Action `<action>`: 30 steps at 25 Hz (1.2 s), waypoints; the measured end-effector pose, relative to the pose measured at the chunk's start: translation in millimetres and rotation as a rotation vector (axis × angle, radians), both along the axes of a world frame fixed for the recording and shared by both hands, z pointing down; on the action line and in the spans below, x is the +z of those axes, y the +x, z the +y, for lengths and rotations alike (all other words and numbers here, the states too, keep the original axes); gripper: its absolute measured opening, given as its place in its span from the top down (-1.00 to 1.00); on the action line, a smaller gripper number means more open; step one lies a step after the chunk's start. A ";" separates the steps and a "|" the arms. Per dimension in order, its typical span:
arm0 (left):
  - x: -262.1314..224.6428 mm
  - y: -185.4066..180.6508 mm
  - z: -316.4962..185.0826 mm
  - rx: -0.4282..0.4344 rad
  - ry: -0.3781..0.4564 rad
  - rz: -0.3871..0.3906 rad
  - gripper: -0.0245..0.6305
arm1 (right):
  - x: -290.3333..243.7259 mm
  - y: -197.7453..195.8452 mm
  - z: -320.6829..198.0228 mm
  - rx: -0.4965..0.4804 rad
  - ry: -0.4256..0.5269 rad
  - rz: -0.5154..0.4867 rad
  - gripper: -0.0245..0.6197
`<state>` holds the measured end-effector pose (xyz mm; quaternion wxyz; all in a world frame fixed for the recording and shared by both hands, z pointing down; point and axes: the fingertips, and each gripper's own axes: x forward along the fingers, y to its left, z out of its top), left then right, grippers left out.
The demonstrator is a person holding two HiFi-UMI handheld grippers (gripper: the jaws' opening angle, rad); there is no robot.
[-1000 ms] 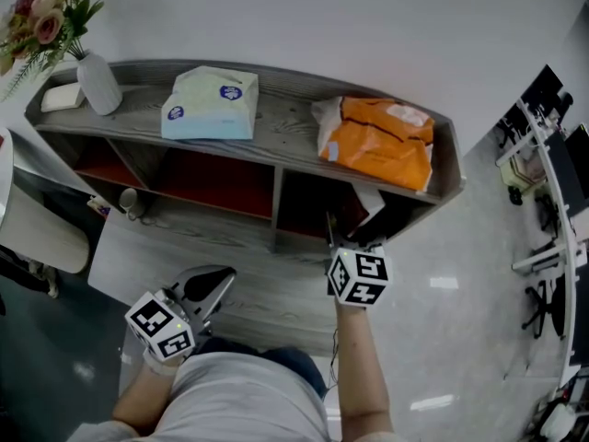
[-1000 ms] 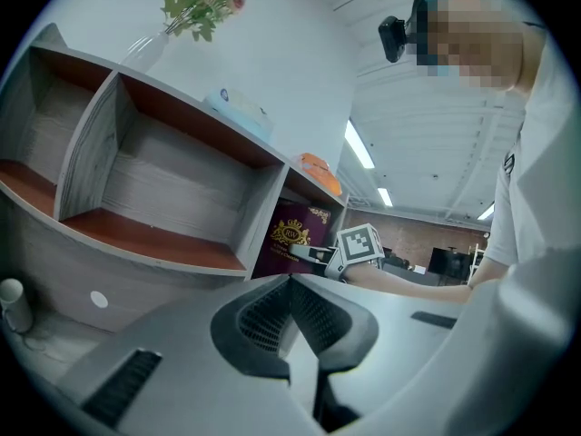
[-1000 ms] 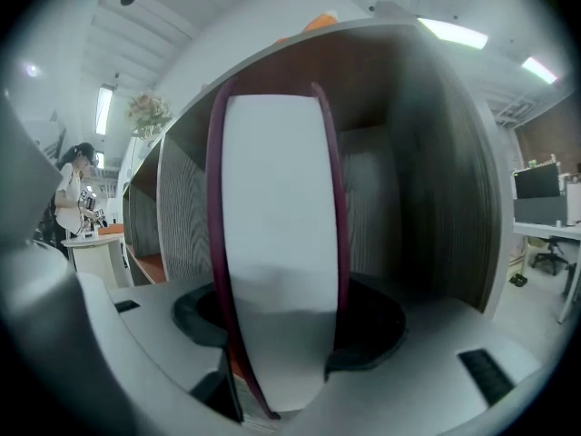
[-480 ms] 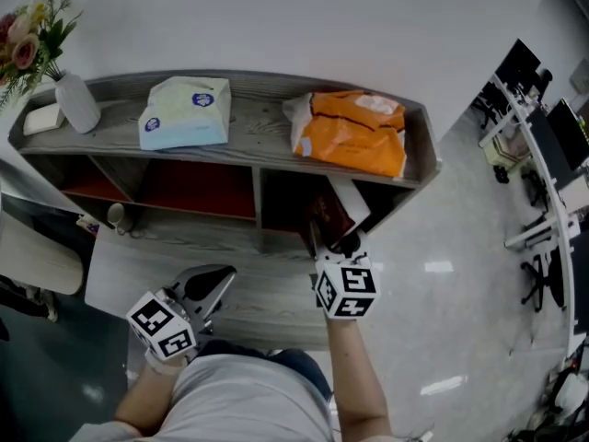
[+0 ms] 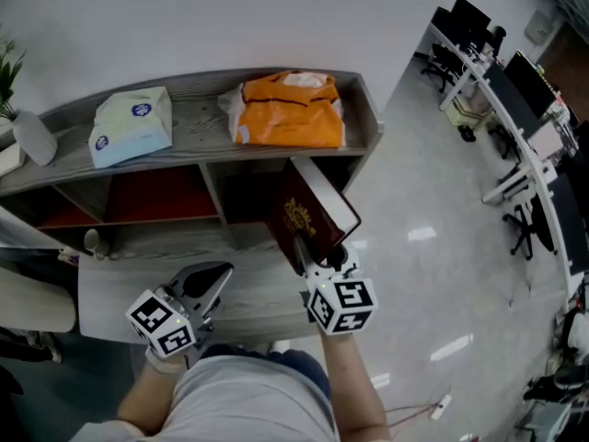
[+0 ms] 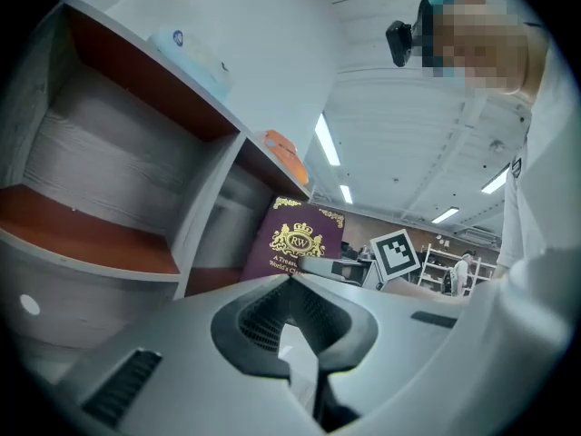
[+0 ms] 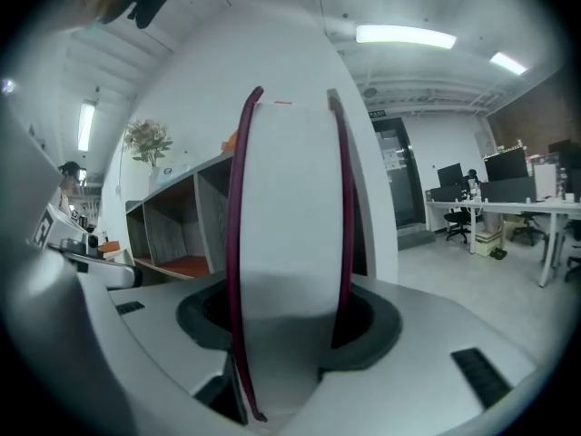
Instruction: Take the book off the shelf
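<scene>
A pale glossy office floor [image 5: 433, 247] is stretching to the right, and before me is standing a grey wooden shelf unit with red-brown compartments [image 5: 198, 118]. On its top are lying a pale blue-green tissue pack [image 5: 131, 127] and an orange plastic bag [image 5: 287, 109], with a white vase [image 5: 35, 138] at the left end. My right gripper [image 5: 320, 251] is reaching forward, its jaws having just been closing, and they are clamping the maroon hardcover book with a gold crest [image 5: 299, 219] by its lower edge. The book is tilting in front of the right lower compartment's opening. My left gripper [image 5: 221, 279] is hanging low by my waist, jaws together on nothing.
</scene>
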<state>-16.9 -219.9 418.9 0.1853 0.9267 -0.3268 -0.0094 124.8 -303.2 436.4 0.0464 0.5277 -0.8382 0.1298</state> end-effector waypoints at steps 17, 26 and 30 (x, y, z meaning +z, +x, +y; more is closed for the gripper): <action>21.6 63.0 3.5 0.220 -0.036 -0.008 0.88 | 26.1 64.4 80.0 0.205 -0.097 -0.136 0.24; 28.6 78.8 -0.9 0.263 -0.049 -0.019 0.88 | 41.1 76.7 94.3 0.246 -0.119 -0.155 0.24; 29.0 82.5 -0.7 0.275 -0.048 -0.025 0.88 | 43.5 78.7 95.9 0.255 -0.122 -0.184 0.24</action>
